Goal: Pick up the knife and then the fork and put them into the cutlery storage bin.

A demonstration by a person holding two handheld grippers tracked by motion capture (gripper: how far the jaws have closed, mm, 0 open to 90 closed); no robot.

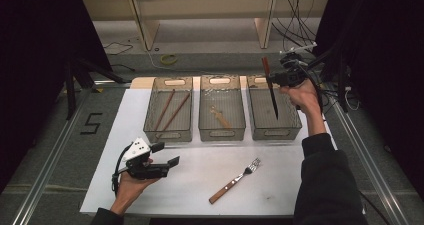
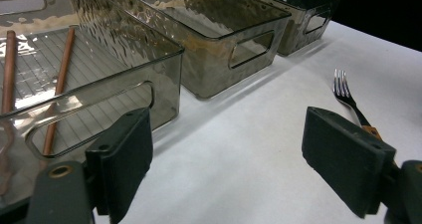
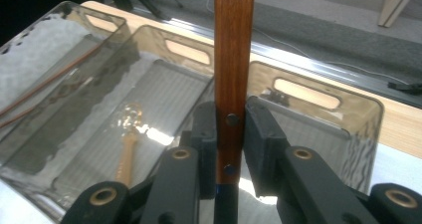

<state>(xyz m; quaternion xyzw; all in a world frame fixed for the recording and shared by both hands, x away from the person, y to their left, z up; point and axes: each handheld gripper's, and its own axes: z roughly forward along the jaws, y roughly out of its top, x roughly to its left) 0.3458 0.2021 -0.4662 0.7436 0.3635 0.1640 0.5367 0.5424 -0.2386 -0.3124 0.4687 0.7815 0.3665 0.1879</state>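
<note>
**A:** Status on the right tool (image 1: 274, 77)?

**B:** My right tool is clamped on a knife (image 1: 270, 87), upper right of the high view. Pads (image 3: 261, 134) squeeze the wooden handle just below its rivets. In the high view the handle end points up and the dark blade hangs down, tip over the right-hand bin (image 1: 295, 127). Can't tell if the tip touches the bin floor.

**A:** Left tool?

**B:** My left tool (image 1: 168, 154) is wide open with nothing between the pads. It sits in my hand at the lower left of the high view, over the white surface (image 1: 200, 195), aimed toward the frame's right. In the left gripper view both pads (image 2: 124, 154) stand far apart over bare surface.

**A:** What else is out?

**B:** A fork (image 1: 235, 180) with a wooden handle lies flat on the surface, lower centre of the high view, tines toward upper right. It's near the left tool but apart from it; in the left gripper view the tines show just above the right-hand pad.

**A:** Bins?

**B:** Three clear smoky bins in a row, mid-frame. The left bin (image 1: 152, 130) has two brown chopsticks (image 1: 170, 110) lying lengthwise. The middle bin (image 1: 221, 133) has a pale wooden-handled utensil (image 1: 219, 116), head too blurred to name.
</note>
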